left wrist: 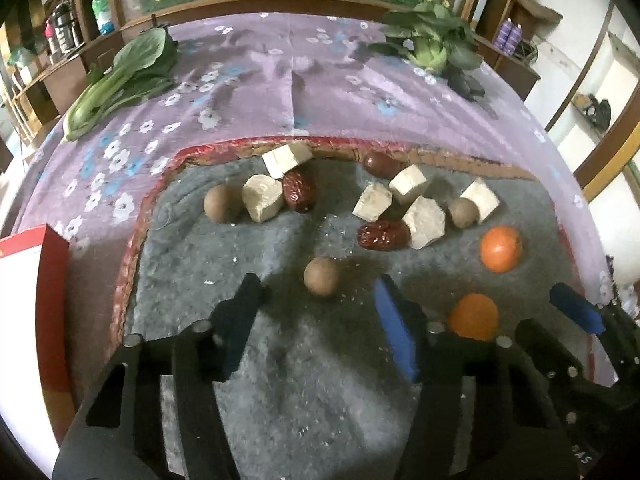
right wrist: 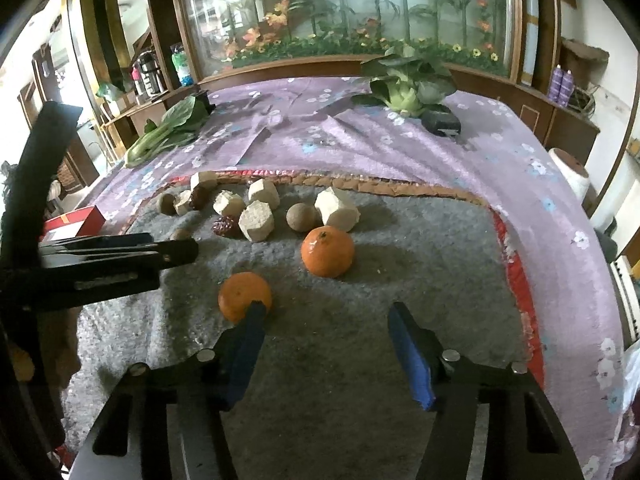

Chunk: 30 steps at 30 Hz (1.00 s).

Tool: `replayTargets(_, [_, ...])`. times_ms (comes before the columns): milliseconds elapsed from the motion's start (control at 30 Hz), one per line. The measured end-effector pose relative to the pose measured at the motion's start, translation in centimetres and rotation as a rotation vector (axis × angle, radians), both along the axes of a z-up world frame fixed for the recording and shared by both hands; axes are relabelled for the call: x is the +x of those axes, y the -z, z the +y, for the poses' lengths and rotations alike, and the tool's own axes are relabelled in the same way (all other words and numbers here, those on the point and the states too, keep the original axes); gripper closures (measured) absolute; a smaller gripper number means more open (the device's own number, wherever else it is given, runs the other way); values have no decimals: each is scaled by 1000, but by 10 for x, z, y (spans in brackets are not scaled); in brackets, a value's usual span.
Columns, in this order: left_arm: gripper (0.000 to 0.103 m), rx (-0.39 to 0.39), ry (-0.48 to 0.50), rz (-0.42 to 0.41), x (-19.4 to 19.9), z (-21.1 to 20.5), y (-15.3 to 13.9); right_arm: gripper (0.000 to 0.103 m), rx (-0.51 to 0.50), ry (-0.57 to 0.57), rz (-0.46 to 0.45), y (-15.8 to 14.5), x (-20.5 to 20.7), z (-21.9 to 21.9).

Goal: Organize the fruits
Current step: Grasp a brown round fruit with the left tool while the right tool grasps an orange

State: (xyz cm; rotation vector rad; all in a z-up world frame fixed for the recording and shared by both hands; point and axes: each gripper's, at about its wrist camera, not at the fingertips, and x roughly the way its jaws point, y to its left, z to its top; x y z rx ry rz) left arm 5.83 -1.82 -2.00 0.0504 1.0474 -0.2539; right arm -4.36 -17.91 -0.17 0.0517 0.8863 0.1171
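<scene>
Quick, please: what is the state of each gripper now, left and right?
Left gripper: open, holding nothing.
Right gripper: open, holding nothing.

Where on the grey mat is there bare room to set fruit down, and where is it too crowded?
Free: the grey mat right of the farther orange, out to the red trim, and the near strip under both grippers. In the left wrist view, bare mat also lies left of the nearest brown ball. Crowded: the far edge, where pale chunks, red dates and brown balls cluster.
</scene>
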Motion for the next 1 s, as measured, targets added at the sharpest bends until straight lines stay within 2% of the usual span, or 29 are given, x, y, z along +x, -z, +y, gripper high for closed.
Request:
replayTargets(33, [63,17,-1,-5,2,0,1,50,8,-8,4,1,0,0])
replayTargets(100, [74,37,-4,-15,4,2,2,54,31,-24,7,2,2,1])
replayTargets(233, [83,3,-1,-18,4,11,-1,55,32,-60,16,5,9,10])
replayTargets(367, [83,11,14,-41,-1,12,-8,55,34,-84,-3,2,16,20])
replayTargets(567, [83,-20,14,-26,-3,19,-8,52,6,-74,1,-2,24,22])
replayTargets(767, [83,-33,8,-21,-2,20,-7,50,91,-117,14,1,20,20])
replayTargets(867, [83,-18,8,-26,-2,18,-8,49,63,-155,-6,-1,17,30])
replayTargets(1000, [83,-5,6,-37,-5,17,-9,48,-8,-145,2,5,25,40])
